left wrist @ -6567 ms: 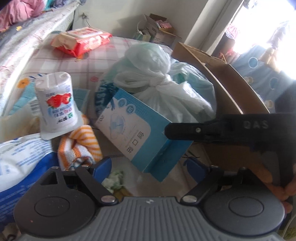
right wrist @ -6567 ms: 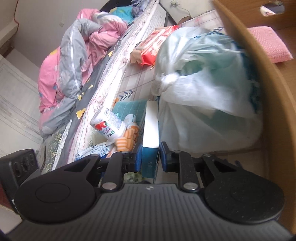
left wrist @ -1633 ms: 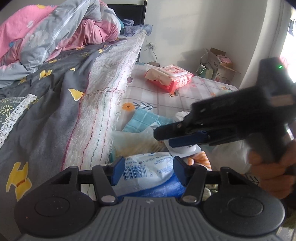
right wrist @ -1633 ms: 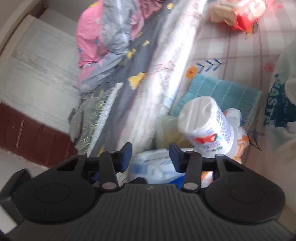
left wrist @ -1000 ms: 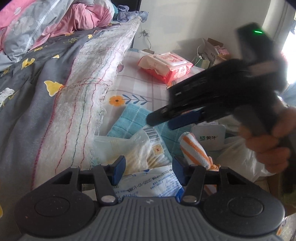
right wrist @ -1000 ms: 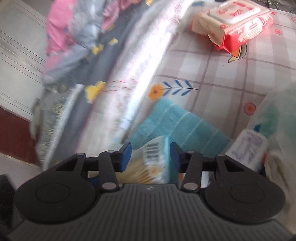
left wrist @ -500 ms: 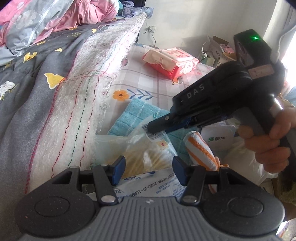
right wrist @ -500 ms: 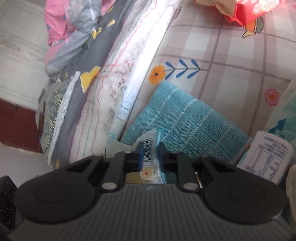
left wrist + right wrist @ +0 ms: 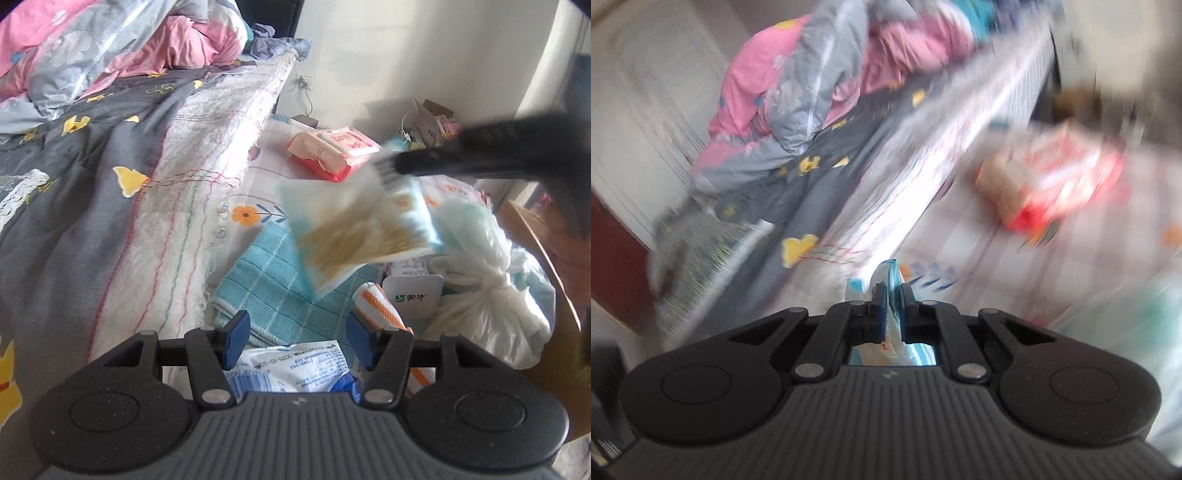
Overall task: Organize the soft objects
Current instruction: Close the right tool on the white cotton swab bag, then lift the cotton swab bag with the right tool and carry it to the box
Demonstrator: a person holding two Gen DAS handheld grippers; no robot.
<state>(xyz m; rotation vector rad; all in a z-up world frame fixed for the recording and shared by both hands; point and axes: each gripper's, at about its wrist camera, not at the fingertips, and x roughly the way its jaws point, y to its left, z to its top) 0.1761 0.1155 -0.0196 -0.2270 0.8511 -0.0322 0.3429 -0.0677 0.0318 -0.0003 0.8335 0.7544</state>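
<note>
Your right gripper (image 9: 893,295) has its blue-padded fingers (image 9: 880,310) clamped on the edge of a flat clear plastic packet with pale blue borders and tan contents (image 9: 354,229). In the left wrist view, that packet hangs in the air from the blurred black gripper body, above the teal checked woven towel (image 9: 273,291) and clear of it. The right wrist view is heavily motion-blurred; only the pinched packet edge reads sharply there.

Your left gripper (image 9: 297,334) has its jaws opening; its blue pads (image 9: 236,332) stand apart, with a white and blue printed plastic pouch (image 9: 295,365) lying between and below them. You cannot tell from the frames whether the pads touch it.

To the right of the towel lie an orange and white striped cloth roll (image 9: 380,306), a white yoghurt cup with a green label (image 9: 412,297) and a knotted white plastic bag (image 9: 487,295), which sits against a brown cardboard box wall (image 9: 543,251). A red and white wet-wipe pack (image 9: 332,149) rests farther off on the checked floral sheet (image 9: 240,199). The grey patterned quilt (image 9: 81,184) covers the bed on the left.
</note>
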